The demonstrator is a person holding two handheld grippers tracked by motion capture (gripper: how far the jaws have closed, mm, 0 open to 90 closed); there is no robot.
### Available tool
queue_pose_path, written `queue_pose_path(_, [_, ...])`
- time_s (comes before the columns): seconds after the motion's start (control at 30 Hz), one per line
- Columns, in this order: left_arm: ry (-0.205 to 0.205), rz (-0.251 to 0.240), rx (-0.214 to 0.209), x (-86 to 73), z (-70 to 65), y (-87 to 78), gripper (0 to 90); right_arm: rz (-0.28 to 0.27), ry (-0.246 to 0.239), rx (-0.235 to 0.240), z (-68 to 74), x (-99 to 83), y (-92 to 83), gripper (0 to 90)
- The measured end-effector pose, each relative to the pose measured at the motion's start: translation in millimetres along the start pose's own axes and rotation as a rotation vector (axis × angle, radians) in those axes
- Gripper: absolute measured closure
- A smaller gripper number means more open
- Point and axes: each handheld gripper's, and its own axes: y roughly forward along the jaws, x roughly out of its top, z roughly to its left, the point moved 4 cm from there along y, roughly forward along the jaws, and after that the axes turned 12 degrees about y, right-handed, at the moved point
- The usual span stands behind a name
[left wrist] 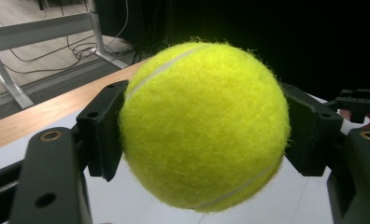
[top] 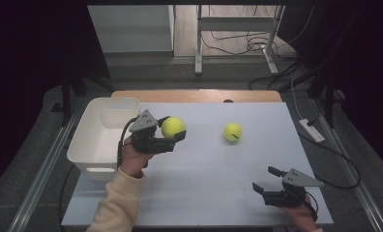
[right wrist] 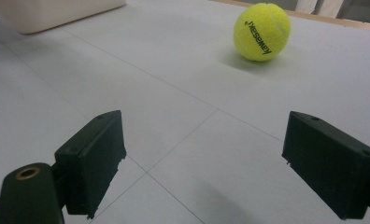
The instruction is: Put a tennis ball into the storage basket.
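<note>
A yellow tennis ball (top: 173,127) (left wrist: 204,126) is clamped between the black jaws of my left gripper (top: 172,129) (left wrist: 204,128), held above the table just right of the white bin (top: 98,137). A second yellow tennis ball (top: 232,131) (right wrist: 262,31) with black lettering lies on the white table (top: 204,188) toward the back middle. My right gripper (top: 268,179) (right wrist: 204,165) rests near the front right corner, open, with nothing between its jaws; the lying ball is well ahead of it.
The white bin's wall (right wrist: 57,14) shows at the right gripper view's top left. A wooden strip (top: 197,95) runs along the table's far edge. Beyond it are table legs, cables (top: 247,43) and a power strip (top: 311,130) on the floor.
</note>
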Motion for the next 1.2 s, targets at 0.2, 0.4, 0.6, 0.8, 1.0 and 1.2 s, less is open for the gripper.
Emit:
queue_pose_path(0.2, [-0.003,-0.008,0.012,0.8,3.0,-4.5,26.6,0.000,0.000,-0.001,-0.1,-0.1,0.1,12.8])
queue_pose_path(0.4, [-0.009,-0.012,0.025,1.1,6.5,-9.1,26.6,0.001,-0.001,-0.001,-0.2,-0.2,0.1,12.8])
queue_pose_path(0.6, [-0.014,-0.017,0.040,1.0,10.1,-13.3,26.6,0.000,0.000,-0.002,-0.2,-0.1,0.0,12.8])
queue_pose_path(0.8, [-0.020,-0.019,0.051,0.8,12.6,-15.9,26.6,-0.002,0.001,0.000,-0.2,0.0,-0.1,12.8])
queue_pose_path(1.0, [-0.028,-0.019,0.063,-0.4,16.2,-18.3,26.5,-0.003,-0.001,0.000,0.0,0.0,-0.2,12.8])
queue_pose_path(1.2, [-0.038,-0.022,0.078,-1.4,20.6,-22.4,26.6,-0.003,-0.001,-0.001,0.0,0.1,-0.2,12.8])
